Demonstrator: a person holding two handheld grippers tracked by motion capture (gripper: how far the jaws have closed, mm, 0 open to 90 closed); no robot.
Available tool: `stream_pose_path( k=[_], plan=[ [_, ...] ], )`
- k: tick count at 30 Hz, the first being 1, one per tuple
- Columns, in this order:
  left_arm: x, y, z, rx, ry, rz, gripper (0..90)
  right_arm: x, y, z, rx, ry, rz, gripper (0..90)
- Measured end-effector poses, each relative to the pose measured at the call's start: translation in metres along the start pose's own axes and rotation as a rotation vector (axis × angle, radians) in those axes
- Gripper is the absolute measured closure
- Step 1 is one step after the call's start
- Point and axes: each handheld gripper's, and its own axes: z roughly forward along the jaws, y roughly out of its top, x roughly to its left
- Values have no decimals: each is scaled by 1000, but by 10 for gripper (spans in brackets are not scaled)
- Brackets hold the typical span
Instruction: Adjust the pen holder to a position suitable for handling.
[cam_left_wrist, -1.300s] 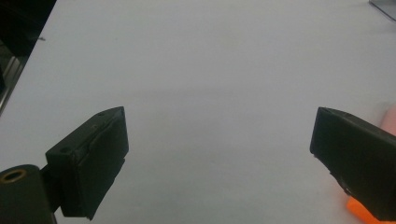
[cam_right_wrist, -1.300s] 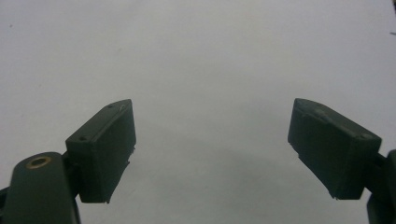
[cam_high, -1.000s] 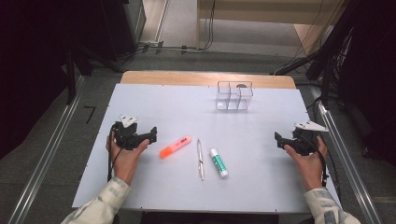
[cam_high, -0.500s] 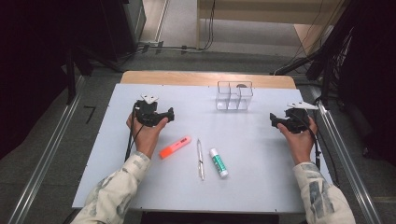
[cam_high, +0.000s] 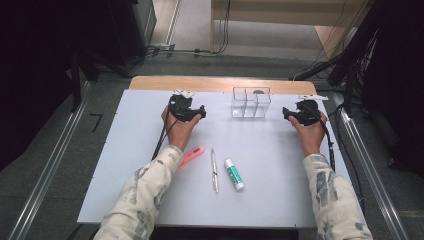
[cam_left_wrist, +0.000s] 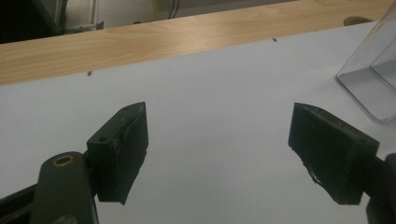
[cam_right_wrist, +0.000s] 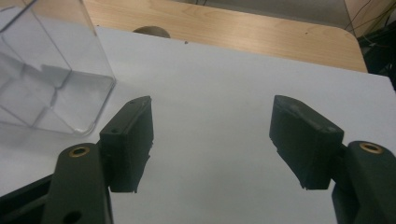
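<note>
My left gripper (cam_high: 199, 111) hovers over the far left part of the white tabletop (cam_high: 135, 150), jaws pointing right toward a clear plastic compartment box (cam_high: 251, 102). My right gripper (cam_high: 287, 113) sits just right of that box, jaws pointing left at it. Both stand open with only bare tabletop between the jaws, and both have just been closing a little. The left gripper view has its gripper (cam_left_wrist: 219, 123) over white surface, with the box's corner (cam_left_wrist: 373, 79) at the right. In the right gripper view the gripper (cam_right_wrist: 212, 112) is open and the box (cam_right_wrist: 46, 79) stands at the left.
An orange highlighter (cam_high: 192, 155), a pen (cam_high: 214, 170) and a green-and-white glue stick (cam_high: 234, 174) lie near the table's middle, between the forearms. A wooden strip (cam_high: 210, 84) runs along the far edge. Cables and metal rails flank the table.
Both hands have moved away from the person toward the far part of the table. The left gripper has gone up and right past the highlighter; the right has drawn closer to the clear box.
</note>
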Motion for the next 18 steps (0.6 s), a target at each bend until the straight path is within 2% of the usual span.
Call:
stream_pose_path(
  k=[5,8,9,10,12,13,14,15,16,18],
  plan=[
    [-22,10,24,-5,-32,-2,303,1,5,20,12,59,29,400],
    [-35,17,35,-3,-59,-2,314,5,7,28,14,91,40,466],
    [-35,17,35,-3,-59,-2,343,7,7,29,16,95,42,491],
    [-44,21,41,-7,-71,17,368,9,8,31,15,107,42,523],
    [-47,23,43,-13,-78,20,459,13,10,33,12,131,38,582],
    [-53,27,47,-7,-107,26,508,16,10,34,12,145,36,593],
    [-53,27,47,-7,-107,26,538,16,10,34,12,145,36,593],
    [-57,28,49,0,-118,31,555,21,10,35,19,169,30,597],
    [-61,29,50,-3,-119,34,555,21,10,35,19,169,30,597],
    [-68,31,52,-5,-122,45,617,26,10,36,17,175,21,630]
  ],
)
